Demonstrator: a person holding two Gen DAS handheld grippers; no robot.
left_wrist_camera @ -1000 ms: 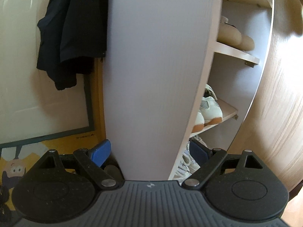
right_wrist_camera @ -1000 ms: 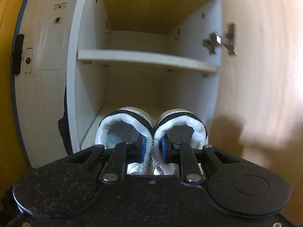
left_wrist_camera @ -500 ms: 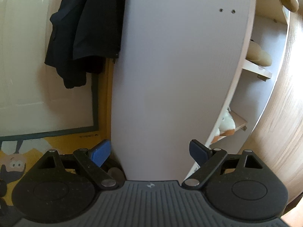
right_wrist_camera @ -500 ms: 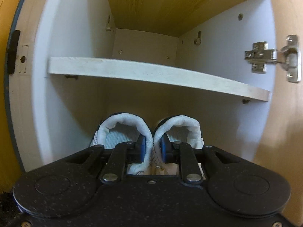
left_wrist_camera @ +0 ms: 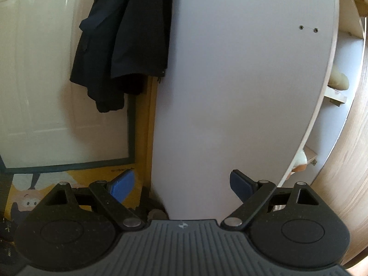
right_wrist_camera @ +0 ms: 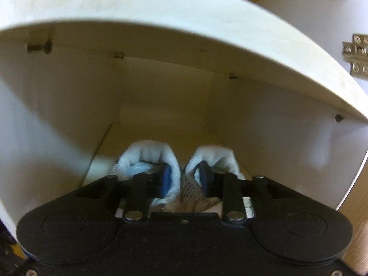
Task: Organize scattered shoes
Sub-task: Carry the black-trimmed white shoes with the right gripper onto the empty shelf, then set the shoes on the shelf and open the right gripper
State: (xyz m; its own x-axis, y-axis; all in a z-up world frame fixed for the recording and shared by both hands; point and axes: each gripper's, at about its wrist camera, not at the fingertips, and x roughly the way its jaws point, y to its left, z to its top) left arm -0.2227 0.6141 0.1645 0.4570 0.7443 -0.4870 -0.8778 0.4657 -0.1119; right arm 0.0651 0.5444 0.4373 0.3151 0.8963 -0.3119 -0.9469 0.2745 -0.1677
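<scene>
A pair of white mesh sneakers (right_wrist_camera: 147, 156) stands side by side on the lower floor of a white shoe cabinet (right_wrist_camera: 46, 126), heels toward me. My right gripper (right_wrist_camera: 184, 174) reaches in under the shelf (right_wrist_camera: 184, 23). One blue pad sits inside each shoe, with the two inner collars between them. The jaws are opening and the collars have sprung apart. My left gripper (left_wrist_camera: 181, 184) is open and holds nothing, close in front of the cabinet's white side panel (left_wrist_camera: 241, 92).
Beige shoes (left_wrist_camera: 338, 80) and a white sneaker with an orange sole (left_wrist_camera: 300, 161) sit on shelves at the right edge. A wood-grain door (left_wrist_camera: 354, 138) stands open beside them. A dark jacket (left_wrist_camera: 124, 46) hangs over a white door (left_wrist_camera: 34, 92). A metal hinge (right_wrist_camera: 356, 57) sticks out.
My right gripper has pushed the sneakers deeper in under the shelf, and its pads have spread apart. The left view has swung left, so the shelves slid to the right edge.
</scene>
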